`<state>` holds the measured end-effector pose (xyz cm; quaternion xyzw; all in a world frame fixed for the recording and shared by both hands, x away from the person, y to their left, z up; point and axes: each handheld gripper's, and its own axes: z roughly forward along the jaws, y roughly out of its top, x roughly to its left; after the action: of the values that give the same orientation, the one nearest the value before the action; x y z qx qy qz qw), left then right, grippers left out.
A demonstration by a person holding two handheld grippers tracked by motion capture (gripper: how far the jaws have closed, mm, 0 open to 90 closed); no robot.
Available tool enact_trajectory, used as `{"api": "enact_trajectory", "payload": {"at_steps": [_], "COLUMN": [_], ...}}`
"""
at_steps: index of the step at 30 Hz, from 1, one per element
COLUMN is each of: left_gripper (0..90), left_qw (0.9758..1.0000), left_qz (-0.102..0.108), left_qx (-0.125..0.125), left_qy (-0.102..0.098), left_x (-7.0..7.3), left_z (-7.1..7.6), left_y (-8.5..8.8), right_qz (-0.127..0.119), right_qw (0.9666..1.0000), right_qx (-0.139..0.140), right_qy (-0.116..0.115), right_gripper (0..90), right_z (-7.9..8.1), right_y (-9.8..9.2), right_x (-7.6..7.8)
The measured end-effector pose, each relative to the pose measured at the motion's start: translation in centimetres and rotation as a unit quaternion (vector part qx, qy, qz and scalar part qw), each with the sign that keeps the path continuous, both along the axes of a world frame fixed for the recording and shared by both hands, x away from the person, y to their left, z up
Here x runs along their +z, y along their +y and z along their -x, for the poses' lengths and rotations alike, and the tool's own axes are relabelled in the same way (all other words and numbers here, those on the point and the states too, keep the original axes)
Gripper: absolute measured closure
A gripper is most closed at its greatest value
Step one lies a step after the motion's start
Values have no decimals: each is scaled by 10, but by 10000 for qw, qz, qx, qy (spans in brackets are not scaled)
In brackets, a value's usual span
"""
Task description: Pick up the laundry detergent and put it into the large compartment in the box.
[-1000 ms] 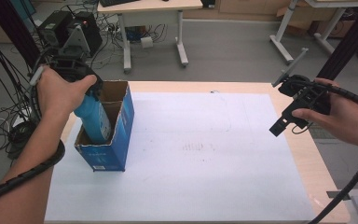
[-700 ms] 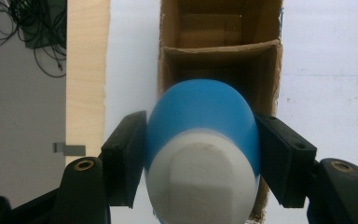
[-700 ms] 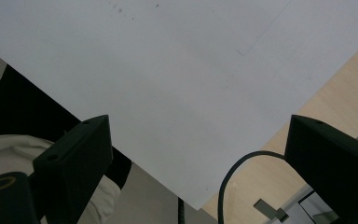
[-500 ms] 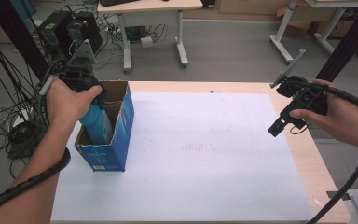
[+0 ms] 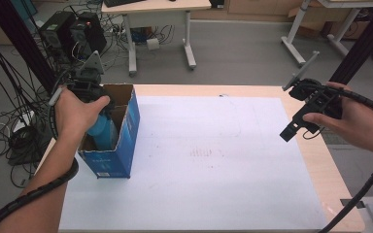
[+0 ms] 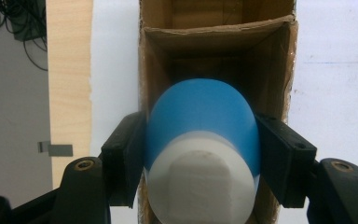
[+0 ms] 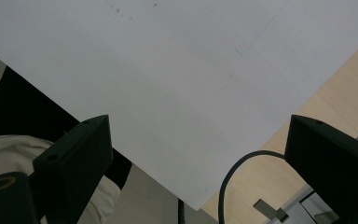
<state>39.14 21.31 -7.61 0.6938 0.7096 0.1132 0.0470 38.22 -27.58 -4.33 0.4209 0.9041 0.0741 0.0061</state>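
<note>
Item: blue bottle (image 6: pixel 200 116), pinched by left gripper (image 6: pixel 200 154), half inside the cardboard box (image 5: pixel 126 126); step judged: lowering in. Next: release once seated. Right gripper (image 7: pixel 196 149): spread, empty, idle over the table (image 5: pixel 320 160)

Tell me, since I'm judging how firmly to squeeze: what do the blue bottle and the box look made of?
Blue bottle: probably plastic, with a matte, frosted blue body and a white cap end; no glassy glare.
Box: cardboard, brown and raw inside with rough cut edges, printed blue outside.
</note>
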Motion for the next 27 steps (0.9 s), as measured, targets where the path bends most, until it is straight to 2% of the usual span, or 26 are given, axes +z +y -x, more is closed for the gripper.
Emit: {"api": "enact_trajectory", "payload": {"at_steps": [6,11,27], "left_gripper": [385,385,385], "left_qw": [10000,9999,9995], "left_qz": [38,43,-141], "left_qx": [-10,-16,-90], "left_qy": [71,96,257], "left_x": [-14,-20,-39], "left_z": [-4,-5,-14], "left_y": [-1,-1,-9], "right_qz": [13,21,16], "right_qw": [10000,10000,9999], "right_qx": [-6,-35,-67], "right_qy": [17,26,81], "right_gripper": [78,78,78], "right_z": [-1,-1,-6], "right_y": [0,0,-2], "right_x": [-1,-2,-7]}}
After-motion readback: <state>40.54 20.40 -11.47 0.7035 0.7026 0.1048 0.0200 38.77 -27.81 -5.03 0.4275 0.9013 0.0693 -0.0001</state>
